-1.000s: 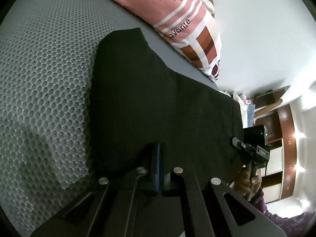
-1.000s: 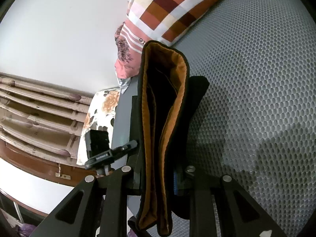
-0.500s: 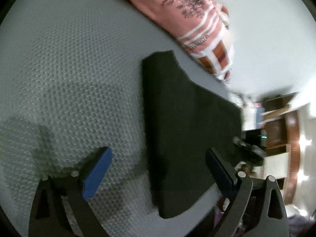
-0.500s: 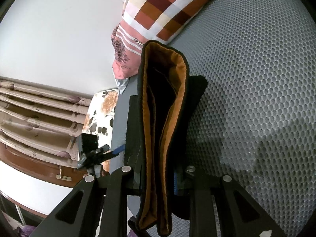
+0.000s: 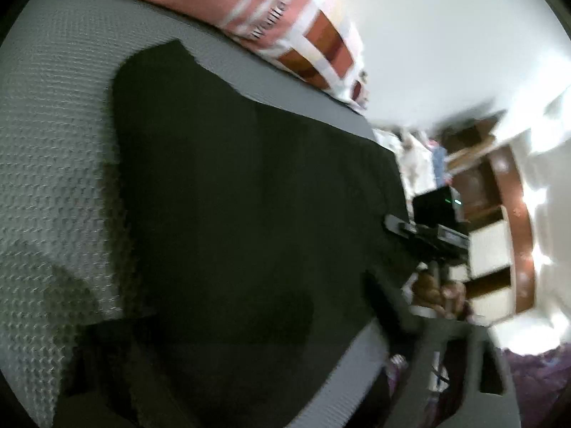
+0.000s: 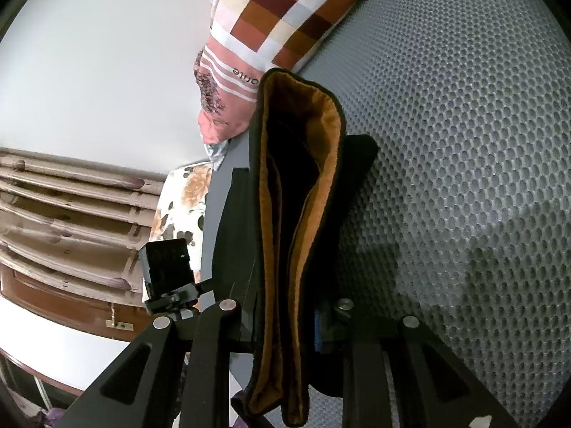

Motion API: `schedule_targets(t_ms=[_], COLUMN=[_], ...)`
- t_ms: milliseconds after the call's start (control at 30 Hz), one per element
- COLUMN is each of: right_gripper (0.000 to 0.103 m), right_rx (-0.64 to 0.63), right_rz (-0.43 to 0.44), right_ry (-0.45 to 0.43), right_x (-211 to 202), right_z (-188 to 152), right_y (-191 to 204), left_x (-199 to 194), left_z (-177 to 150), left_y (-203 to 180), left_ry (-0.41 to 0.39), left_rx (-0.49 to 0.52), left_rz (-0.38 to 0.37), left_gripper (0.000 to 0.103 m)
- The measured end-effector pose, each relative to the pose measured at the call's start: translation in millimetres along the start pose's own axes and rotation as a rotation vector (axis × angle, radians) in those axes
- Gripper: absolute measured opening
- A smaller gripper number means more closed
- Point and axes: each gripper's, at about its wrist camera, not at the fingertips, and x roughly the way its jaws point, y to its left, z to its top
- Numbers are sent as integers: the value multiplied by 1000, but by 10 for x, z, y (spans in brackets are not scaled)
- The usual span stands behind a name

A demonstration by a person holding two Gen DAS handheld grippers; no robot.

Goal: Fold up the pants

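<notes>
Black pants (image 5: 249, 214) lie flat and folded on the grey mesh mattress (image 5: 53, 142). In the blurred left wrist view my left gripper's fingers are spread wide near the lower edges, one finger (image 5: 474, 374) at the lower right, with nothing between them. My right gripper (image 6: 285, 321) is shut on the pants' waistband (image 6: 296, 185), whose orange lining shows and stands up between the fingers. The right gripper also shows in the left wrist view (image 5: 424, 228) at the pants' right edge.
A pink, white and brown patterned pillow (image 5: 285, 18) lies at the head of the mattress, also in the right wrist view (image 6: 271, 18). A white wall stands behind. Wooden furniture (image 5: 510, 214) and a floral cloth (image 6: 178, 207) lie beside the bed.
My left gripper let go of the pants, opened wide and has swung over them. My right gripper stays shut on the waistband, almost still.
</notes>
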Motion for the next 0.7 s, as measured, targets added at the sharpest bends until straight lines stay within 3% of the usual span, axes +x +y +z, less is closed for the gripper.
schedule_targets(t_ms=[33,67,133,333,533,700], right_gripper=[20,20,19,19,19,19], right_rx=[-6,-15,-37,-72,-100,-141], right_rz=[-4,-7,-13,1,46,68], right_ry=[0,0,-2,-16,-41,-58], right_x=[1,0,-3,19,82,155], right_z=[-3,-4,-16,25,90,218], right_y=[2,8,37,155,270,415], left_x=[-11,-37,-79,-128,-294,-409], left_z=[-1,5,-4,-7,68,165], left_y=[34,83,100,-262,-462,-453], left_ry=[-17,-27,-41,-109,-173,-216], left_rx=[-18,-33,-28,110,224,235], left_rz=[34,52,83,229,319,349], left_gripper=[32,27,25,19,18,18])
